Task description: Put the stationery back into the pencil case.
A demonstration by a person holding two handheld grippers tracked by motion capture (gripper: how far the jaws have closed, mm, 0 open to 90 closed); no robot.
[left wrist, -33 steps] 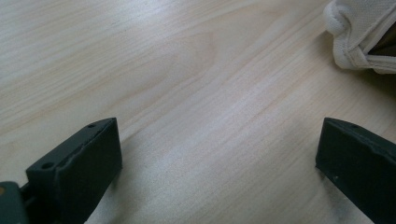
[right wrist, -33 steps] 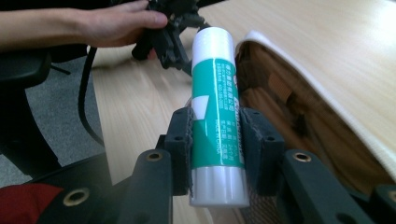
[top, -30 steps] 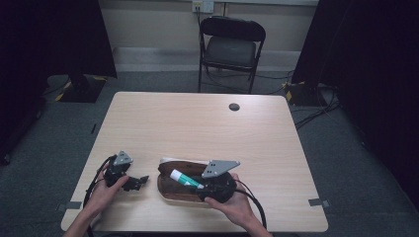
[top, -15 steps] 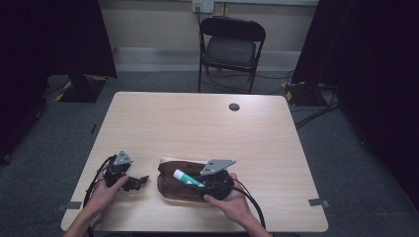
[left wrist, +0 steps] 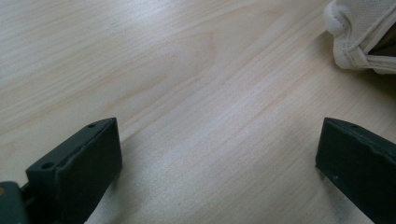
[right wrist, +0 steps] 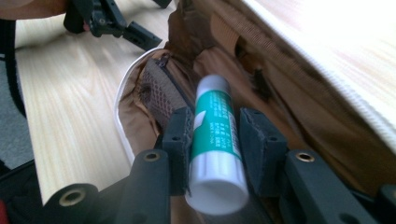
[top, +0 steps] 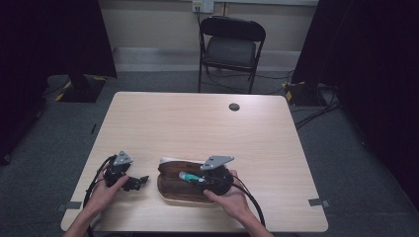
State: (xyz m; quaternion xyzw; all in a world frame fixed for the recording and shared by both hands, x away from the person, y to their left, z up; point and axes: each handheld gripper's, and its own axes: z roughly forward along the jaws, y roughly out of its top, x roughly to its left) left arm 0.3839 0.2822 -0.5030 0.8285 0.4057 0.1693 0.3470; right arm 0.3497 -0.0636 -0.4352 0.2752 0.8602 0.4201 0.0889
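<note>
Wooden table (top: 197,123) fills mid-frame; low and right of centre, the right gripper (right wrist: 215,135) clamps a glue stick (right wrist: 215,135) inside the open brown pouch (top: 173,190). Next comes release. Left gripper (top: 129,182) rests apart, lower left.

Pale wood table (top: 197,123), black folding chair (top: 231,49) at 12 o'clock, grey carpet (top: 346,163), dark curtains (top: 49,39) at 9 and 3, beige wall (top: 158,24).
</note>
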